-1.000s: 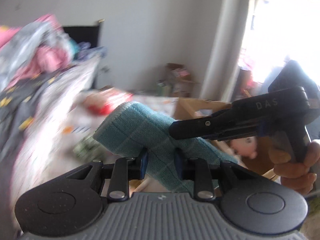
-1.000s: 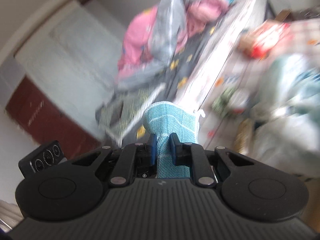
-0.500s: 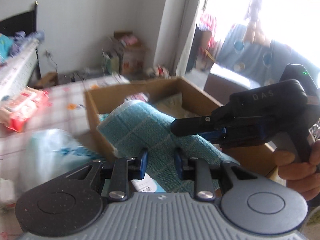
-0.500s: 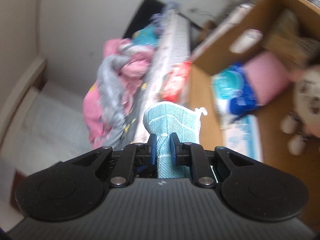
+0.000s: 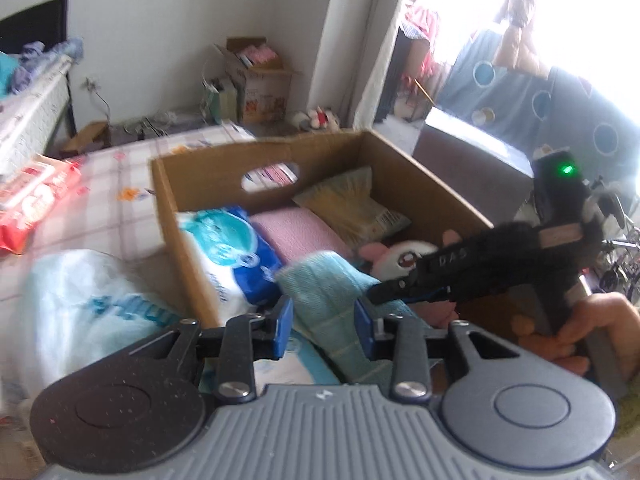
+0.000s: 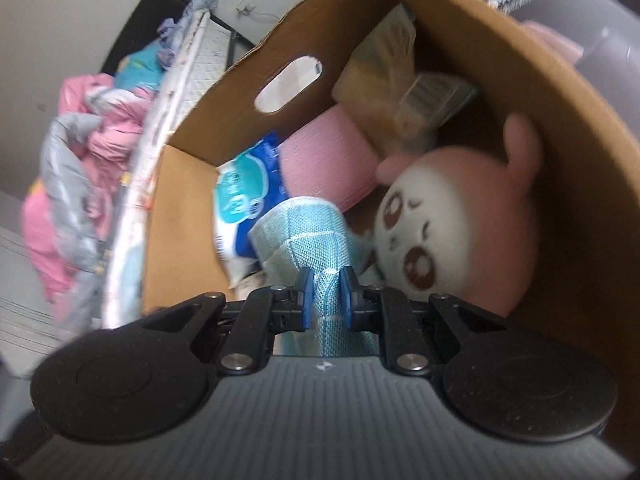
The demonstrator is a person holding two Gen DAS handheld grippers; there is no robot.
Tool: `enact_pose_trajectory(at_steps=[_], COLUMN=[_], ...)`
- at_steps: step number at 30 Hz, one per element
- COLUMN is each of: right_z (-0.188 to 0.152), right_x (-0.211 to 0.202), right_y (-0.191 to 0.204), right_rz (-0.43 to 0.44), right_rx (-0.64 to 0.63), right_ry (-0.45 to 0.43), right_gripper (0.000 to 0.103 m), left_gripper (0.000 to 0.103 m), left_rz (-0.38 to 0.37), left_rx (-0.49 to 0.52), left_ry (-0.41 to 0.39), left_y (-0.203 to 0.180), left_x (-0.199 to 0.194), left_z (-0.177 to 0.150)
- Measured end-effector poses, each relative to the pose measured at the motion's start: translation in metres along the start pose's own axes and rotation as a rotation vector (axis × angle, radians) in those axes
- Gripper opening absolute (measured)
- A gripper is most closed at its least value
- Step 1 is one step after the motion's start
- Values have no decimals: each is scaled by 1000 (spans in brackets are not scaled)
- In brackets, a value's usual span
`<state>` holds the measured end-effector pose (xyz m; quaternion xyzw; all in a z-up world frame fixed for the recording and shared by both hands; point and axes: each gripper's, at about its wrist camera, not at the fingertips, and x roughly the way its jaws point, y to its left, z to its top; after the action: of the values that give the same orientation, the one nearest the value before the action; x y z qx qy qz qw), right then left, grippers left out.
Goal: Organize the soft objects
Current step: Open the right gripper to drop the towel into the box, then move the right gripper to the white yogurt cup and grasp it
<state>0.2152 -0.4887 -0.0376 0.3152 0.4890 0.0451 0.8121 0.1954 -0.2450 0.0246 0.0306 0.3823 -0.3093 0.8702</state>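
Placing step, seen from 2 wrist cameras. A teal cloth [image 5: 320,280] hangs over the open cardboard box [image 5: 432,184], carried between 2 hand-held grippers.

Right gripper [image 6: 326,296]: jaws together on a bunched fold of the cloth, blue pads pressing it from both sides. In the left view it enters from the right, its tip on the cloth's far end, with the person's hand [image 5: 592,328] on its handle.

Left gripper [image 5: 324,326]: jaws have just been opening. The cloth lies between them, but the left pad stands clear of the fabric; the right pad sits at its edge, and whether it touches cannot be told. The left side appears to have let go.

Box contents: a blue-and-white pack [image 6: 240,188] against the near wall, a pink roll [image 6: 328,152] beside it, a yellowish bag [image 6: 392,92] toward the far corner, and a plush toy [image 6: 452,216] with a white face and pink ears. The cloth's free end hangs above the gap between pack and toy.

Outside the box, on the checked bedcover [image 5: 112,184]: a pale blue pack [image 5: 92,312] just beside the box and a red pack [image 5: 32,196] farther off.

Judgement: the cloth is over its target but not yet released. The next move calls for lowering it into the gap, parting the right jaws, and drawing both grippers clear without snagging the fabric or dragging the toy. At least 2 soft items remain outside.
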Motion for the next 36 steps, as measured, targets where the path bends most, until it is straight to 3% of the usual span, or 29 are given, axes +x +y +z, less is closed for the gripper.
enact_pose_trajectory(at_steps=[5,9,13,20,24,29,31,33,36], right_z=[-10,-14,-16,-2,0,-2,-3,-4,-7], right_x=[11,31,40,-4,1,42,48,40,12], right_y=[26,46,61,71,78,55,46,49,65], right_rz=[-96,-221,-280,-173,-94,-163,-144,-132,-131], right_rx=[-166,-291,-346,-291,-245,-130,-62,-46,-70], right_ry=[-4,25,37,-76,-36,88,110,97,21], right_gripper=[15,15,18,21,21,21,21,23,33], left_gripper=[38,39,50,67,77,80,81,81,81], left_rz=[34,66,112,199,232,289,314,338,335], left_rx=[-28,-55,-67,-106,-147,-225,-252,-272,-308], left_ry=[-59,-89,-115,-135,-126,-100,-80,-64,-43], left_y=[15,29,41,69,87,109,117,124,133], left_x=[-37,-64,-89,-129,-149,-167,-171,-177,-181], left_z=[-8,-18,-33,-70,-96,-134,-149,-161,-175])
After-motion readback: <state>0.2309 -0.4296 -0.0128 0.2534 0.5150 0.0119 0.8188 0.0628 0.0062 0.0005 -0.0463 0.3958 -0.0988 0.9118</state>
